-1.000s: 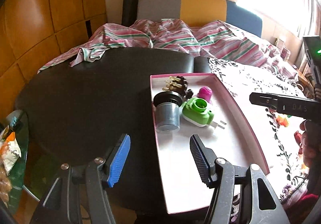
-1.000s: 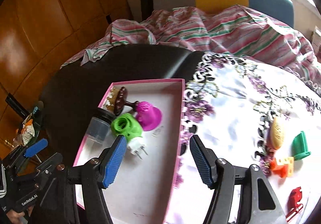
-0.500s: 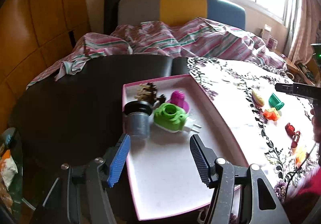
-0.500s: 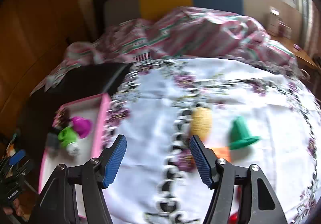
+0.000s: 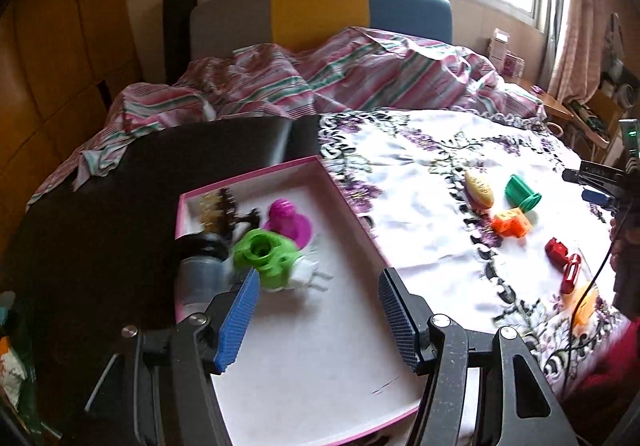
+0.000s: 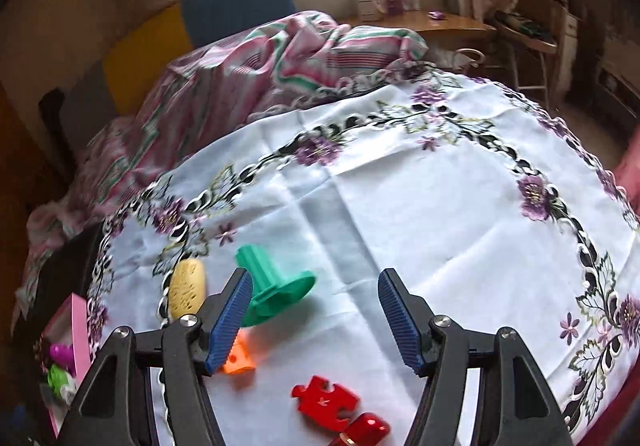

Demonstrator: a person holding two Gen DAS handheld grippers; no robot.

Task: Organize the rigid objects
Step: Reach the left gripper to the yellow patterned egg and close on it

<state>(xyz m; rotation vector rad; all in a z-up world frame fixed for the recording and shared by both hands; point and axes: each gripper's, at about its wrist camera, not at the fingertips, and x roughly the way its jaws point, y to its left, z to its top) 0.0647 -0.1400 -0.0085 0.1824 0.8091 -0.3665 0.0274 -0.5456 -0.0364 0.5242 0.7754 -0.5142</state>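
A pink-rimmed white tray (image 5: pixel 348 206) holds a green plug-in device (image 5: pixel 266 258), a magenta piece (image 5: pixel 286 220), a grey cup (image 5: pixel 200 274) and a dark comb-like item (image 5: pixel 222 206). My left gripper (image 5: pixel 316 314) is open and empty above the tray's near half. On the floral cloth lie a yellow oval (image 6: pixel 187 288), a green funnel-shaped piece (image 6: pixel 276 284), an orange block (image 6: pixel 239 358), a red puzzle piece (image 6: pixel 324 402) and a red cylinder (image 6: pixel 368 428). My right gripper (image 6: pixel 316 316) is open and empty above the cloth, just right of the green piece.
The white floral cloth (image 6: pixel 400 206) covers the right part of a dark round table (image 5: pixel 100 214). A striped bedsheet (image 5: pixel 320 74) lies behind it. A wooden desk with boxes (image 6: pixel 440 22) stands at the far right. The right gripper shows at the left wrist view's right edge (image 5: pixel 600 186).
Both grippers have swung to the right. The right gripper left the tray and now hovers over the loose toys on the cloth. Both stay open.
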